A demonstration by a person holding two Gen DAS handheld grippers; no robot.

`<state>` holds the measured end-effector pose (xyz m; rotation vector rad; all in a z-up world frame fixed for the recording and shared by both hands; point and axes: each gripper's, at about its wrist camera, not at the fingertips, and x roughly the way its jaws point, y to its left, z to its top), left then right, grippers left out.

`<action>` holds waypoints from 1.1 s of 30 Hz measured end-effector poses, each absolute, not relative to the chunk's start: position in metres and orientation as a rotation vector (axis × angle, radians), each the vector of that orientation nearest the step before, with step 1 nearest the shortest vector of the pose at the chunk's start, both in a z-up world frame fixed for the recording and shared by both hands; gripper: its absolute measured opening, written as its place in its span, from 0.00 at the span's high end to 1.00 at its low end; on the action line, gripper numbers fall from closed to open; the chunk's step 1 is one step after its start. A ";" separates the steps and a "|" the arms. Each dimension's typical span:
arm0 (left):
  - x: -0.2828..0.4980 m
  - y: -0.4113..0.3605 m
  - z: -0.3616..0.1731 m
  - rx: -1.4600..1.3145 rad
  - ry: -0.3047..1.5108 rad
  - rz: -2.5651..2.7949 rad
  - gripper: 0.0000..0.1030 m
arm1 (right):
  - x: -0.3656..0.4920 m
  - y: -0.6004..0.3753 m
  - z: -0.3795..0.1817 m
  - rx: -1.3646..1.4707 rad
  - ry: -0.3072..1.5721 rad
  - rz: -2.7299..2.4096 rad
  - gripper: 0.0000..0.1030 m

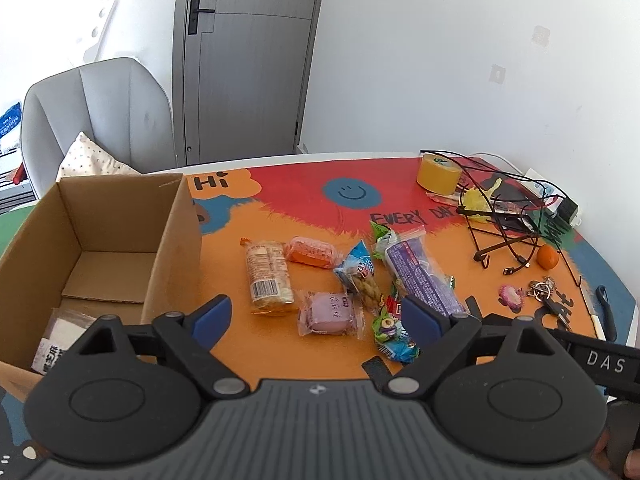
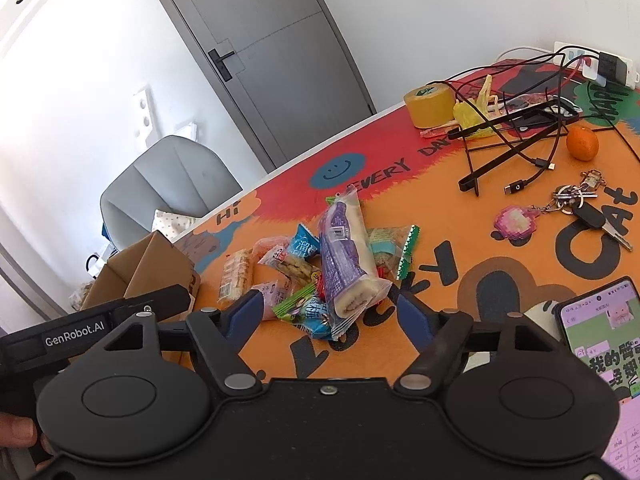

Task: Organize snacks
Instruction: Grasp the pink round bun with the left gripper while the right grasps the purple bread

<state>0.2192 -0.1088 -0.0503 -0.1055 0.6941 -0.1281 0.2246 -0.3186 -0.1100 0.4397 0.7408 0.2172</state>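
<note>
Left tool [image 1: 316, 316] and right tool [image 2: 328, 312] both gape, holding nothing, above the orange-red table [image 1: 280, 360]. Grey door [image 1: 248, 60] at 12 o'clock. Crinkly wrapped snacks [image 1: 332, 280] lie mid-table; cardboard box [image 1: 100, 240] at 9 o'clock.

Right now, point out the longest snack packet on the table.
The purple cake roll packet, lying across the pile; every other packet is far shorter.

Home room: grey door [image 1: 248, 60], upholstered chair [image 1: 100, 116], cartoon-print table mat [image 1: 312, 200].
</note>
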 end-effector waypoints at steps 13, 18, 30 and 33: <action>0.262 -0.124 -0.089 -0.111 0.761 -0.131 0.34 | 0.269 -0.322 -0.147 0.486 0.794 0.255 0.41; 0.277 -0.128 -0.104 -0.129 0.800 -0.129 0.36 | 0.278 -0.322 -0.158 0.495 0.830 0.268 0.58; 0.290 -0.138 -0.129 -0.103 0.834 -0.121 0.56 | 0.269 -0.327 -0.161 0.529 0.819 0.324 0.76; 0.287 -0.136 -0.125 -0.110 0.841 -0.123 0.63 | 0.265 -0.327 -0.160 0.539 0.810 0.321 0.78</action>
